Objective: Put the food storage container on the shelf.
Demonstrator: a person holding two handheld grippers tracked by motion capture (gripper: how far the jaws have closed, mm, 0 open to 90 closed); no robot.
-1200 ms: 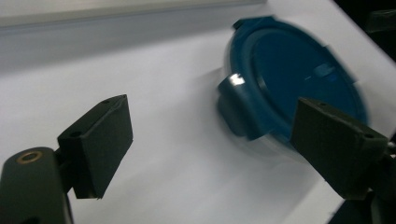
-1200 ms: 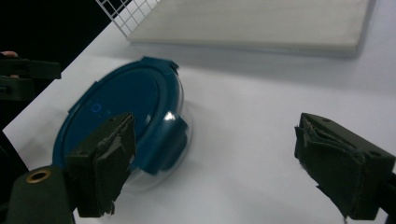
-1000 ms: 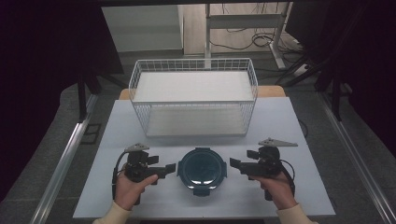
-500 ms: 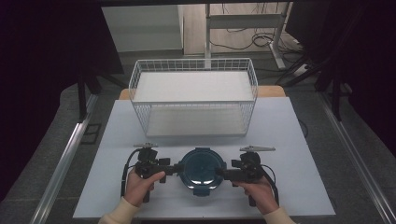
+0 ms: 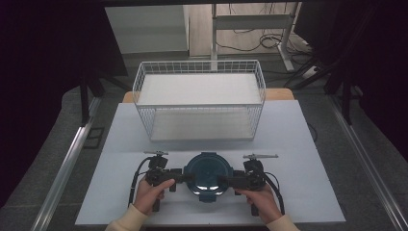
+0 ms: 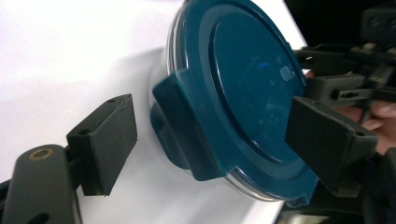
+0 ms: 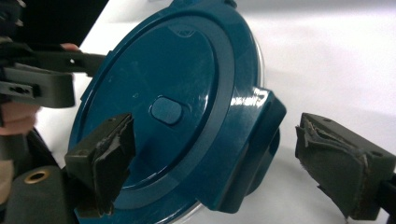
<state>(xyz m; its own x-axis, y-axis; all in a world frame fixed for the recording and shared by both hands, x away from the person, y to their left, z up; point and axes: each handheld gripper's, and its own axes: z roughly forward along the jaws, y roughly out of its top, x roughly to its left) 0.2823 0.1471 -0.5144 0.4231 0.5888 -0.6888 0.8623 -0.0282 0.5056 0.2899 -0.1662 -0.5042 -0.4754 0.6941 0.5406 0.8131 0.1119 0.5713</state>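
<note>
Dim room, white table (image 5: 298, 144): both grippers, L (image 5: 185, 177) & R (image 5: 225, 181), spread apart, flanking blue container (image 5: 208, 174); wire basket (image 5: 199, 106) behind.

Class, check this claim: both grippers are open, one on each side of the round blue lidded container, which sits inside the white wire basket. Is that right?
Not quite. The high view shows the container on the table, in front of the basket. The left gripper and right gripper are open beside it.

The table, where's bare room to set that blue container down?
Bare patches: the table right of the wire basket, left of it, and the strip before it. Crowded at the front: both grippers flank the blue container.
</note>
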